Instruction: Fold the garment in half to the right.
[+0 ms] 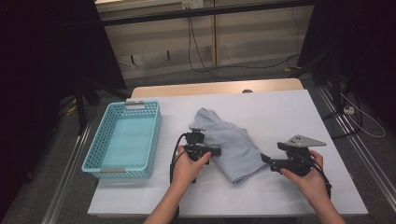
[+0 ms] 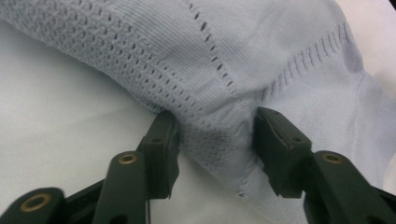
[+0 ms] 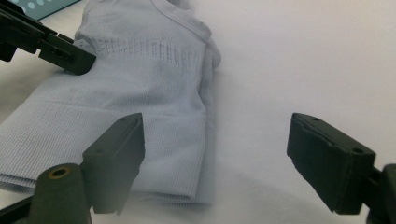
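- One white table [image 1: 289, 116] carries everything, both grippers resting over its near half
- One turquoise perforated basket [image 1: 105, 140] sits to the outer side of the left gripper [image 1: 211, 150], well apart from it
- One pale blue knitted garment [image 1: 233, 144], folded, with ribbed bands and rows of small eyelet holes, lies between the two grippers
- The left gripper has a bunched fold of the garment's edge between its half-closed jaws, both pads touching the cloth
- The right gripper [image 1: 264, 158] stands wide open, one jaw over the garment's ribbed hem, the other over bare table beside it, pinching nothing
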A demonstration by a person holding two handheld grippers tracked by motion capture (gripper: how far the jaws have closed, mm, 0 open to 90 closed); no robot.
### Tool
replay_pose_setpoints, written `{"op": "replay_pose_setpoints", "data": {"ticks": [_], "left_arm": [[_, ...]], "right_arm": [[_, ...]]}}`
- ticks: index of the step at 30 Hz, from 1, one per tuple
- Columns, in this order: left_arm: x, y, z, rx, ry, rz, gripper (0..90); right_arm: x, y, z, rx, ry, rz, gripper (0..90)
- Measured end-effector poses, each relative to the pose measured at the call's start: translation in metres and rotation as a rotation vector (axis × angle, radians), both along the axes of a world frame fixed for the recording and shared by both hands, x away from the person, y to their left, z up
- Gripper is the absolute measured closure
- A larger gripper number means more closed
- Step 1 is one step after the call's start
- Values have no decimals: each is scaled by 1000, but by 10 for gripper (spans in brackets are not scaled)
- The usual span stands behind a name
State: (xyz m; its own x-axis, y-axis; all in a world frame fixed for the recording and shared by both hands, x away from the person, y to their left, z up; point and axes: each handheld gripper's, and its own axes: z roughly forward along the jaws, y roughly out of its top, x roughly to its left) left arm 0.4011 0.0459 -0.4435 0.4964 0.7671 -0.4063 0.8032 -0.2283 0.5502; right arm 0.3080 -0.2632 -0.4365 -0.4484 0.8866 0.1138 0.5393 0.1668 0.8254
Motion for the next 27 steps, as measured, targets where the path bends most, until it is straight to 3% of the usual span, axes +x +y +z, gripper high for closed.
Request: {"op": "replay_pose_setpoints", "data": {"ticks": [10,20,27], "left_arm": [[-1,-1,4,-8,3,20,686],[6,14,11,-53,45,29,707],[15,39,16,-67,61,71,704]], "right_arm": [[0,-1,1,6,-6,-5,193],[-1,-3,2,8,-9,-6,192],[-1,-3,2,8,-9,-5,192]]}}
